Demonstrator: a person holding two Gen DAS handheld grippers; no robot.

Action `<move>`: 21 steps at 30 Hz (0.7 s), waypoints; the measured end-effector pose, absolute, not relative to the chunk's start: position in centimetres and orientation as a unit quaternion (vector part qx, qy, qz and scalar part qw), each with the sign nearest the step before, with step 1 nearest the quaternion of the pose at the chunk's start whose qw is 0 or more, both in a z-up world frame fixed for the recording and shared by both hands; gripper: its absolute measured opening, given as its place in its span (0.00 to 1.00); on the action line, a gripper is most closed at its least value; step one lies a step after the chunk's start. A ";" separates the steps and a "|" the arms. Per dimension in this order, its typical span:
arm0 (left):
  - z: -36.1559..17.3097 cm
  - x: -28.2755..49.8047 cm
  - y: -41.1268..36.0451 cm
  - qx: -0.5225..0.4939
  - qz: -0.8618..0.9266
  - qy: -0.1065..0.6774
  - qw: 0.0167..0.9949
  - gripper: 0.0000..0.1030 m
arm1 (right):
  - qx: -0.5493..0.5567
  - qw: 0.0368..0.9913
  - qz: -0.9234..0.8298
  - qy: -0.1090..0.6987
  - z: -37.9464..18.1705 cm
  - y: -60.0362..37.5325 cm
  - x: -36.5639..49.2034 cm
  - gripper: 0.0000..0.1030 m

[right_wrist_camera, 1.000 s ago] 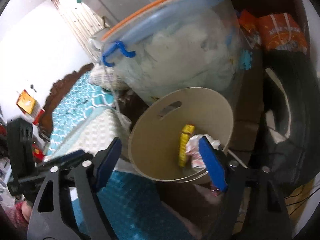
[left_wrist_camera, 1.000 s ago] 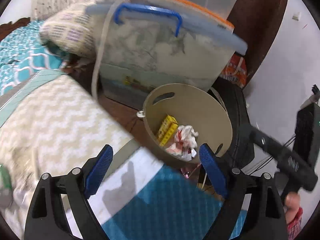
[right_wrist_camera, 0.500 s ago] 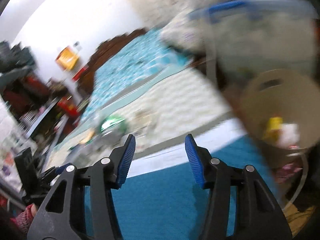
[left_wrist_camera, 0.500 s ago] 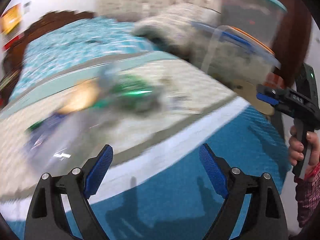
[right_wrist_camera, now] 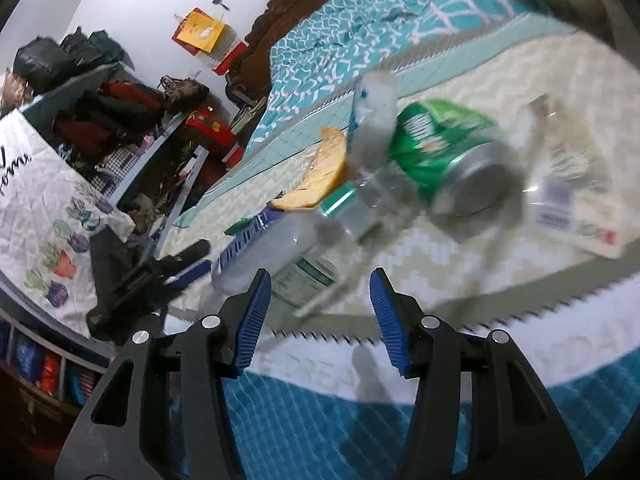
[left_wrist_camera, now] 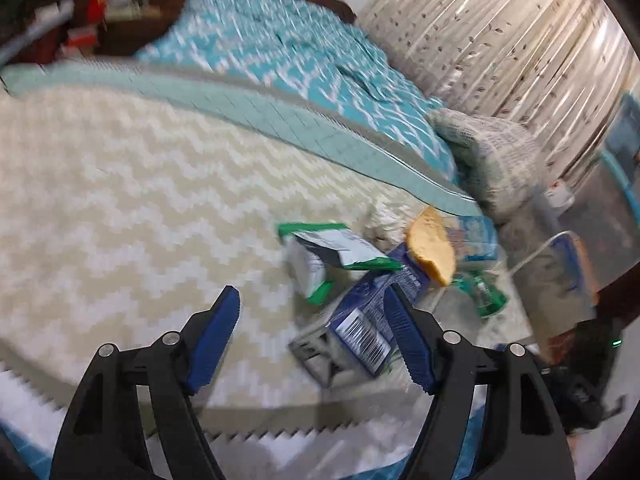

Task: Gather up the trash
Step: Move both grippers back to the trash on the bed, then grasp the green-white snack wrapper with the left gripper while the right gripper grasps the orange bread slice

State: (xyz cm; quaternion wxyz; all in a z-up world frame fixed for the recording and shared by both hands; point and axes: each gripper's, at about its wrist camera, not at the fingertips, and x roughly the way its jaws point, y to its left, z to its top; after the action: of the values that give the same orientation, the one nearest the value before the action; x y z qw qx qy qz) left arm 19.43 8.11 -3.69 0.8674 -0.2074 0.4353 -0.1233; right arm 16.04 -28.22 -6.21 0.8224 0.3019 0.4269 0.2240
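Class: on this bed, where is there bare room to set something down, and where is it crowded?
Free: the cream zigzag blanket left of the green-and-white packet, up to the teal band. Crowded: the packet, blue carton, yellow peel and green can cluster together.

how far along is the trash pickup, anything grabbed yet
Done: nothing that these views can confirm. In hand: nothing; the left gripper is closing on air beside the blue carton, and the right gripper is empty. Left on the blanket: green can, clear bottle, green-white packet.
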 end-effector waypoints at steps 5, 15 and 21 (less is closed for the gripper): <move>-5.7 19.1 5.2 -0.213 -0.189 0.476 0.832 0.64 | 0.327 0.810 0.219 0.435 -6.9 -28.0 16.9 0.53; -2.0 13.5 3.9 -0.165 -0.234 0.451 0.846 0.66 | 0.248 0.855 0.211 0.405 -2.8 -27.9 18.2 0.53; -3.9 19.8 9.1 -0.323 -0.204 0.480 0.790 0.72 | 0.310 0.810 0.236 0.438 -3.0 -27.3 22.3 0.52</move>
State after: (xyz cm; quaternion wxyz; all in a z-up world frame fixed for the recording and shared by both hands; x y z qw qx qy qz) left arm 19.83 9.08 -3.90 0.7898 -0.3228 0.4798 -0.2044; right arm 22.25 -27.30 -2.98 0.8102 0.3101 0.4377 0.2362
